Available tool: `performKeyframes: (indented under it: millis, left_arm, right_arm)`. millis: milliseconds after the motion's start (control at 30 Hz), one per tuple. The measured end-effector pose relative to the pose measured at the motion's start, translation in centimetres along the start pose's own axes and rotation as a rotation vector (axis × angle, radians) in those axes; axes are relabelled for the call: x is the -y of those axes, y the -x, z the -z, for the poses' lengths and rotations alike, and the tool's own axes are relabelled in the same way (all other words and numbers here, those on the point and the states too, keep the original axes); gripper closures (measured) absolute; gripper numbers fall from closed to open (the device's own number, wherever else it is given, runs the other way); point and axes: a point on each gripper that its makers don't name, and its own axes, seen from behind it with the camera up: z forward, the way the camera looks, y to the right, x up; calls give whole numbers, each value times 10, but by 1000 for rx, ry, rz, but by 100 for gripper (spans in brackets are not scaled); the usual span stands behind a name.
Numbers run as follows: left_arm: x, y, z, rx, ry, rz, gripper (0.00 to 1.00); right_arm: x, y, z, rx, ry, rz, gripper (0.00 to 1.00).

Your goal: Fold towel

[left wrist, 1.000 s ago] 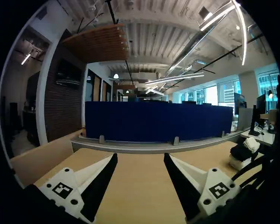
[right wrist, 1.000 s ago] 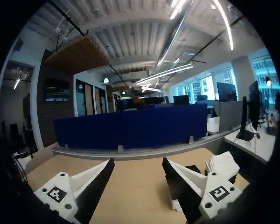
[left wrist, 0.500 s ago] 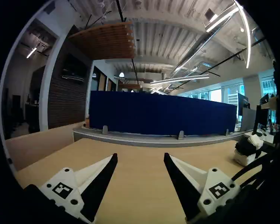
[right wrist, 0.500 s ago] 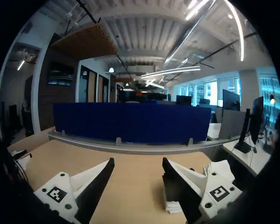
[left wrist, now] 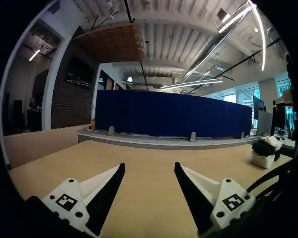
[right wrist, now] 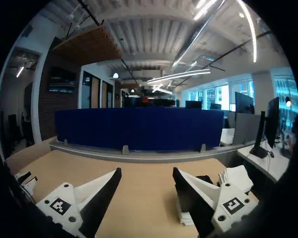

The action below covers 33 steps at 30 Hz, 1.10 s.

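**A:** What takes up the most room?

**B:** The long pale wooden counter [left wrist: 149,158], which runs under and ahead of both grippers. At its far edge, straight ahead of the left gripper [left wrist: 149,184], a dark blue fabric divider screen [left wrist: 169,119] stands on a grey rail [left wrist: 149,141]. High up and to the left hangs a brown slatted wooden ceiling panel [left wrist: 109,43].

**A:** How do the grippers stand?

**B:** The left gripper has its two white-and-black fingers spread wide, gripping nothing, with the counter's wood showing between them. The right gripper [right wrist: 147,186] is spread just as wide and also grips nothing.

**A:** Where do the two views differ?

**B:** The right gripper view shows a black monitor [right wrist: 273,119] on a white desk [right wrist: 268,162], off to that gripper's right past the end of the counter. It also shows the task's thing close up. This is a pile of folded white and black towels [right wrist: 238,178] lying on the counter just beside the right gripper's right finger. In the left gripper view the same pile sits well off to the right, near the counter's end and apart from the fingers.

**A:** Does anything stand in the way?

**B:** In the right gripper view, the right finger covers the middle of the pile. White layers show beyond it and below it, and a bit of black shows above it.

**A:** Anything smaller?

**B:** There is a small white and black piece [right wrist: 28,183] at that view's left edge. It is too cut off to tell what it is.
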Motion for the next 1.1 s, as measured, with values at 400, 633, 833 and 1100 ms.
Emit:
performKeyframes:
  millis: [400,633,833,1100]
  left_arm:
    - [-4,10,1,-6,5,-27,8]
    - [-5,13,1,-4,5,-53,8]
    - [-7,15,2,-4,3,-77,8]
    - [-9,16,3,-5,0,-81,7]
  right_arm:
    - [0,8,3,7,-1,7,0]
    - [-1,8,3,9,-4,9,0]
    - [-4,8,4,5,-4,-1,0]
    - [-14,-3,5,-21,-5,-27,0]
